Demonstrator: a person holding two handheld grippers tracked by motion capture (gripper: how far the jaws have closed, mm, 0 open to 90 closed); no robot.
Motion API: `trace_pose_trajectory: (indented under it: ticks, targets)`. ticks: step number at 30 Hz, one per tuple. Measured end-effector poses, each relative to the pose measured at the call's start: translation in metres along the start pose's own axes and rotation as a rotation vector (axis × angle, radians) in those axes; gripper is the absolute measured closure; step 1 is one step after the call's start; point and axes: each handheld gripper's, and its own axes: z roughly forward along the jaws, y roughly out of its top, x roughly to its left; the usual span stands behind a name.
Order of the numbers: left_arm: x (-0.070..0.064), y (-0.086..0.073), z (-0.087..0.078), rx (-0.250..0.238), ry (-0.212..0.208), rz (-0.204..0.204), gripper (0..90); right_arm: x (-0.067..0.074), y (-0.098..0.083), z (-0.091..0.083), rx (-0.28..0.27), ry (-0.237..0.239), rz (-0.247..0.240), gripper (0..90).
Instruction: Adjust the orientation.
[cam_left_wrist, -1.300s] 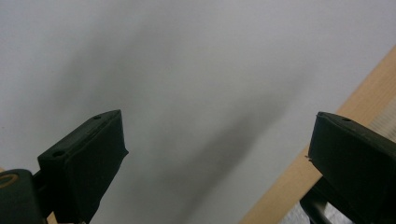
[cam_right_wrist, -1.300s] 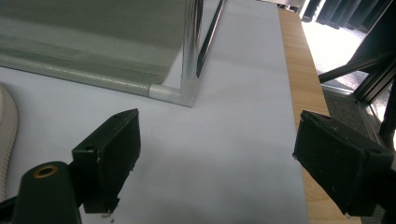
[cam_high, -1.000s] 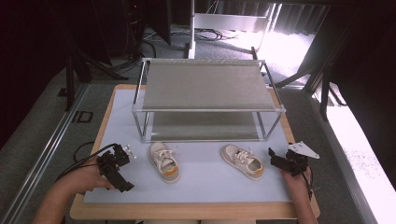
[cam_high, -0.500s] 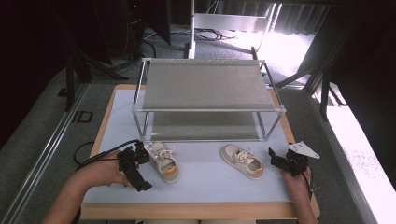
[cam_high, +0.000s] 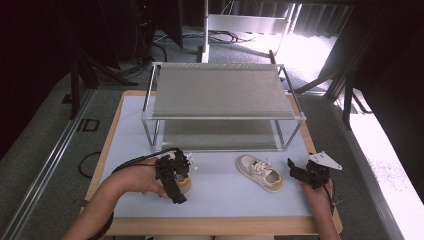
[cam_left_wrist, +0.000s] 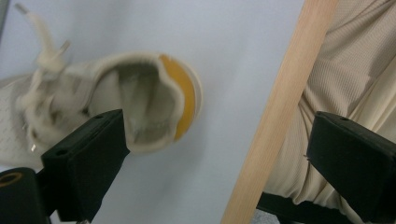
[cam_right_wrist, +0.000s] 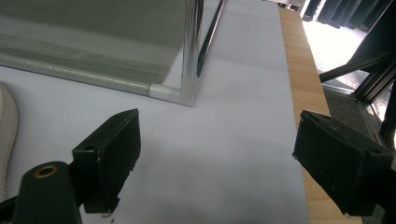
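Observation:
Two small cream shoes lie on the white mat in front of the rack. The left shoe has a yellow heel patch and loose laces. My left gripper is over it, open wide, with the shoe's heel just beside one jaw and nothing clamped. The right shoe lies apart, toe toward the rack; its edge shows in the right gripper view. My right gripper rests open just right of that shoe, with bare mat between its jaws.
A two-tier metal rack with grey shelves stands at the back of the mat; its corner post is close ahead of the right gripper. The wooden table edge and the person's beige clothing lie behind the left shoe.
My left gripper has moved right across the mat from the table's left side and now sits over the left shoe. The right gripper and both shoes have stayed put.

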Motion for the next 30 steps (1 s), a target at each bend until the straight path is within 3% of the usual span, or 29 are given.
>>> trace_pose_trajectory:
  ticks: [3, 4, 9, 11, 13, 15, 18, 21, 26, 29, 30]
  targets:
    - [0.003, 0.01, 0.011, 0.023, 0.013, 0.011, 8.6, 0.0, 0.0, 0.0, -0.002, -0.001, 0.0, 16.4]
    - [0.003, 0.01, 0.011, 0.023, 0.013, 0.011, 14.5, 0.0, 0.0, 0.0, -0.002, -0.001, 0.0, 16.4]
    - [0.008, 0.017, 0.026, 0.061, 0.031, -0.007, 22.0, 0.0, 0.0, -0.001, -0.005, -0.001, 0.0, 16.4]
    - [0.012, 0.019, 0.03, 0.069, 0.029, -0.03, 35.2, 0.0, 0.0, -0.001, -0.008, 0.0, 0.001, 16.5]
    - [0.013, 0.019, 0.031, 0.074, 0.017, -0.038, 38.1, 0.0, 0.0, -0.001, -0.008, 0.001, 0.0, 16.4]
    - [0.015, 0.019, 0.036, 0.098, 0.012, -0.046, 48.8, 0.001, 0.0, -0.001, -0.007, 0.001, -0.004, 16.4]
    - [0.015, 0.021, 0.044, 0.129, 0.011, -0.042, 56.5, 0.001, 0.0, -0.001, -0.006, 0.0, -0.005, 16.5]
    - [0.015, 0.023, 0.048, 0.129, 0.027, -0.023, 62.3, 0.001, 0.0, -0.001, -0.004, 0.0, -0.006, 16.5]
    - [0.017, 0.025, 0.047, 0.146, -0.017, 0.004, 73.9, 0.002, 0.0, 0.0, -0.003, 0.0, -0.018, 16.5]
    - [0.015, 0.025, 0.042, 0.146, -0.026, 0.058, 74.9, 0.002, 0.0, 0.0, -0.002, 0.0, -0.018, 16.5]
    - [0.015, 0.025, 0.042, 0.146, -0.026, 0.058, 75.3, 0.002, 0.0, 0.0, -0.002, 0.0, -0.017, 16.5]
